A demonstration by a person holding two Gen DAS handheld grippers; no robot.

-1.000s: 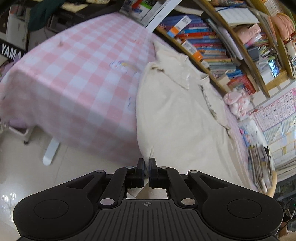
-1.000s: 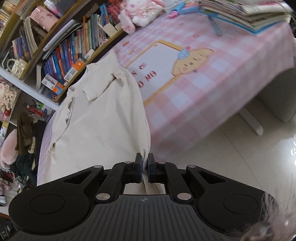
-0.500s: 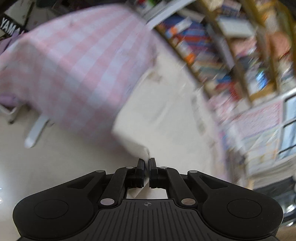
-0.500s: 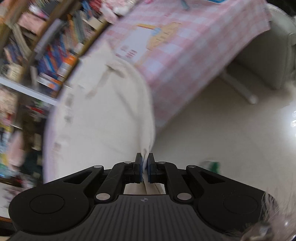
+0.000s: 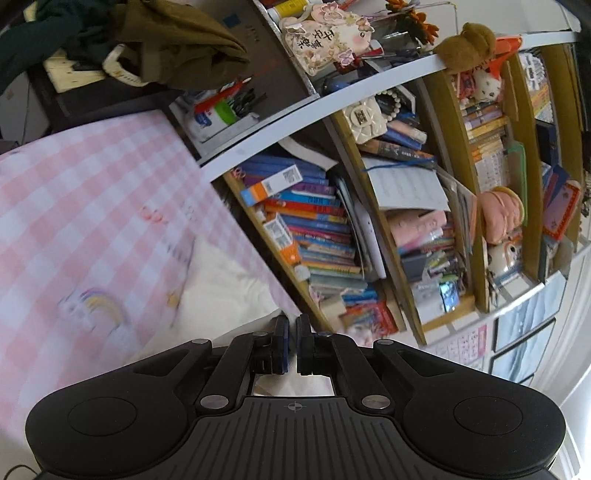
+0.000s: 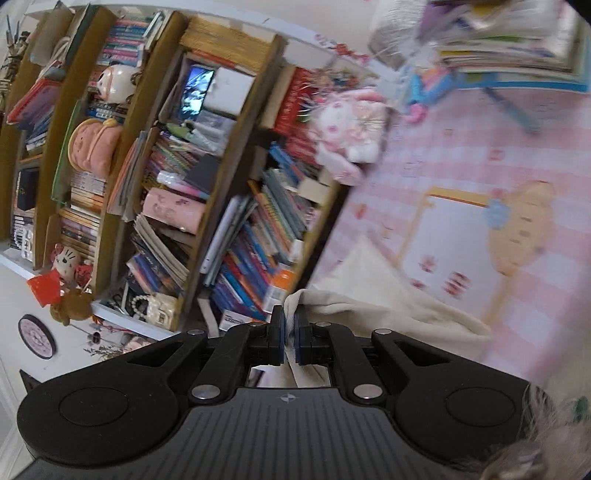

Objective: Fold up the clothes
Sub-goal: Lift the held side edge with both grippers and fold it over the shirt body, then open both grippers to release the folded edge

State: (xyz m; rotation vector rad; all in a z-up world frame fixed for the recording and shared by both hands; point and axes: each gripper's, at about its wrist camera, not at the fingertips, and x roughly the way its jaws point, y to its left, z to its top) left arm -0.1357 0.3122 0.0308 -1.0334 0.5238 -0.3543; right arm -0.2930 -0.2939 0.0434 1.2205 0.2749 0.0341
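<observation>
1. Readable writing is scarce: a pink flowered plaque (image 5: pixel 325 35) on the top of the bookshelf (image 5: pixel 402 236) carries Chinese characters; the book spines are too small or blurred to read.
2. Counted: two grippers, one cream shirt (image 6: pixel 388 299), one pink checked tablecloth (image 5: pixel 85 229).
3. The left gripper (image 5: pixel 291 339) has its jaws drawn together; cream cloth shows behind and beneath them, yet whether they pinch it I cannot tell.
4. The right gripper (image 6: pixel 290 334) is clamped on a fold of the cream shirt, which rises between its blue pads.
5. The shirt lies on the tablecloth just in front of the bookshelf, its near edge lifted at the grippers.
6. Only the left view shows an olive garment (image 5: pixel 177 40) heaped left of the bookshelf, a brown teddy (image 5: pixel 465 44) on its top and a rainbow print (image 5: pixel 99 306) on the tablecloth.
7. Only the right view shows a pink plush rabbit (image 6: pixel 351 129) against the bookshelf's foot, a stack of books (image 6: pixel 509 40) right of it, and a yellow cartoon print (image 6: pixel 517 229) on the cloth.
</observation>
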